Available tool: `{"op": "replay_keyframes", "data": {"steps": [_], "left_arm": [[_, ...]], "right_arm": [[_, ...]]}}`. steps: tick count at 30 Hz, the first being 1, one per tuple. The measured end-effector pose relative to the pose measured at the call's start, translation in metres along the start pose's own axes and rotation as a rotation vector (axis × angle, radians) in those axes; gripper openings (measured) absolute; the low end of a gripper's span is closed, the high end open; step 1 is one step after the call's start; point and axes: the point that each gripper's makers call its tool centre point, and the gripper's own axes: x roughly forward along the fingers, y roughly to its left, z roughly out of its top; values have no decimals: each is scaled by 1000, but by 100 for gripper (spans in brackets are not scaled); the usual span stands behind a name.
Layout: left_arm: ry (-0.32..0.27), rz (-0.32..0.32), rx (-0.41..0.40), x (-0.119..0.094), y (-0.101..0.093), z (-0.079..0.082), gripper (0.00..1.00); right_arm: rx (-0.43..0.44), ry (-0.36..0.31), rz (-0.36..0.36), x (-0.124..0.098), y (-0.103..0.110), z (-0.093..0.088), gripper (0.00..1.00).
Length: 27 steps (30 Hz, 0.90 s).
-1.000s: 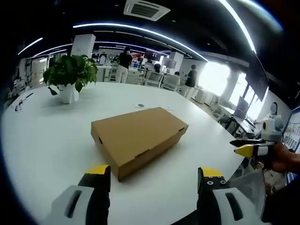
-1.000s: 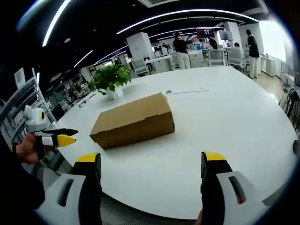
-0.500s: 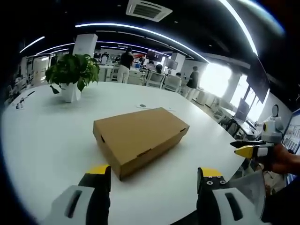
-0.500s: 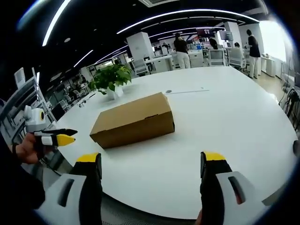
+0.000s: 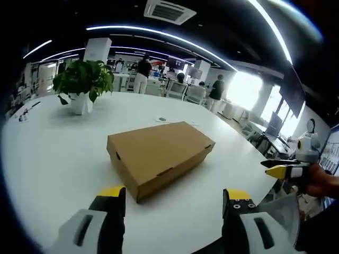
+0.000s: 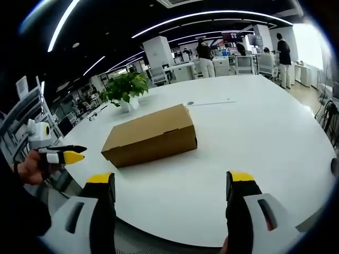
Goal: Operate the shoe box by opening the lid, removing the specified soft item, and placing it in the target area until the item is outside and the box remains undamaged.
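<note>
Closed cardboard shoe box (image 5: pixel 160 157) lying on the white table (image 5: pixel 53 153), near a potted plant (image 5: pixel 82 87); left gripper (image 5: pixel 172 198) and right gripper (image 6: pixel 168 182), both with jaws spread and empty, held short of it. Probably light, thin-walled and crushable; best lifted at the lid's front edge

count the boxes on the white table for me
1: a closed cardboard box near the middle of the table, in front of both grippers. Nothing else box-like shows there.
</note>
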Motion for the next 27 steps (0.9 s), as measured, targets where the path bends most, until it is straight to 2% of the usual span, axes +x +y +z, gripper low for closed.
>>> {"op": "replay_keyframes", "data": {"steps": [27], "left_arm": [[-1, 12, -14, 0, 3, -1, 76]], "right_arm": [[1, -3, 2, 2, -1, 1, 80]]}}
